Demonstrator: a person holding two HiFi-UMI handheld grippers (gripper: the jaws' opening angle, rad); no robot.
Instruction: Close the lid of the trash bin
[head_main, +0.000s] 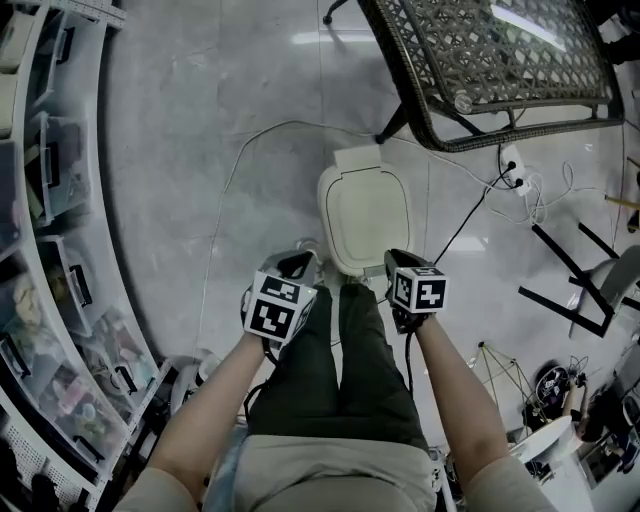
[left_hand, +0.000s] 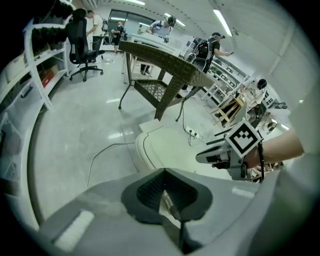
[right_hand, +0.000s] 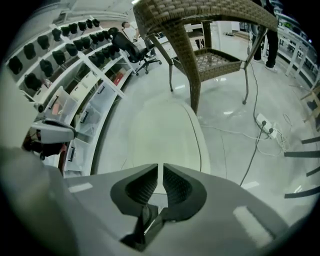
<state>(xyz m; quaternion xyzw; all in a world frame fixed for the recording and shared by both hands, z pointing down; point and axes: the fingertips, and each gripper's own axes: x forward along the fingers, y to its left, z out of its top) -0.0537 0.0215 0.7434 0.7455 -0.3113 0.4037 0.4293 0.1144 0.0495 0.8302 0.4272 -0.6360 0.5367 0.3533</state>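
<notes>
The trash bin stands on the grey floor in front of my feet, and its cream lid lies flat over it. My left gripper hovers at the bin's near left corner, its jaws together with nothing between them. My right gripper hangs over the near right edge of the lid. In the right gripper view a thin slit is left between its pads, with only the lid showing through. Neither gripper visibly touches the bin.
A wicker table stands just beyond the bin. A power strip with cables lies to the right, and a white cable curves over the floor on the left. Shelves with bins line the left side. Black frames lie at the right.
</notes>
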